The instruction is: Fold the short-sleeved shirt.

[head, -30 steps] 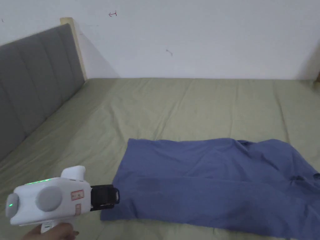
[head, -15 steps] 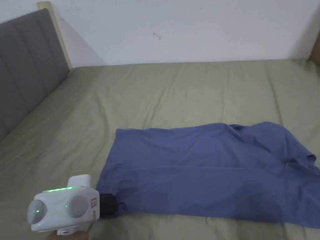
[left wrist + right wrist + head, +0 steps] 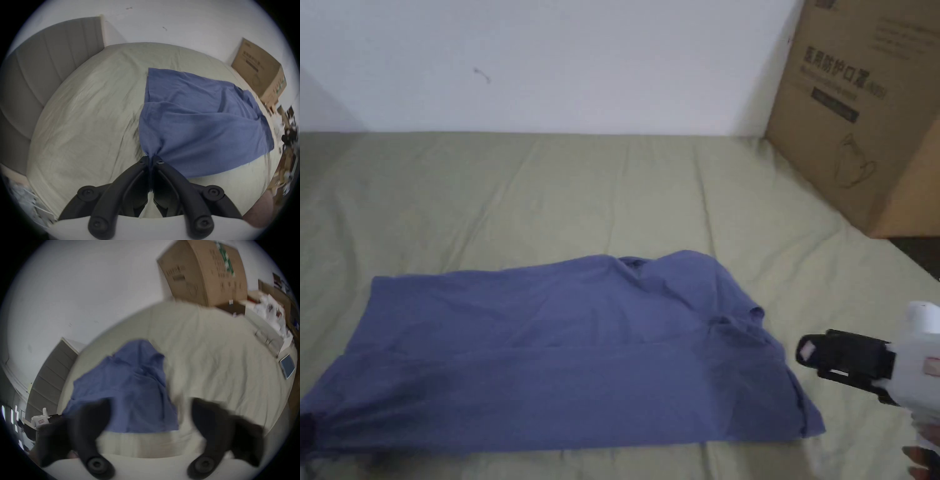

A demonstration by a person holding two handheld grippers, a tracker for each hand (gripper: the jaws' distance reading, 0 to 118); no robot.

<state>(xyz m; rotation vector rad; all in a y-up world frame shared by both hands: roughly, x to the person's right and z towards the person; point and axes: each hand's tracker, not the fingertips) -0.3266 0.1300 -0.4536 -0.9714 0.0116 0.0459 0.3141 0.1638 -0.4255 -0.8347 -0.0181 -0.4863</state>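
Item: blue short-sleeved shirt (image 3: 562, 350), lying on the bed (image 3: 550, 187), long axis running left to right.
Condition: apparently already folded once lengthwise, one layer edge running along its middle; the sleeve and collar end is rumpled, so this reading is tentative.
Left tool (image 3: 152, 160): jaws closed on the shirt's near hem corner.
Right tool (image 3: 809, 351): jaws spread wide, empty, just beside the near sleeve-end corner.
Outstanding: grip that corner, then the crosswise folds.
Nearby: cardboard box (image 3: 862, 106).
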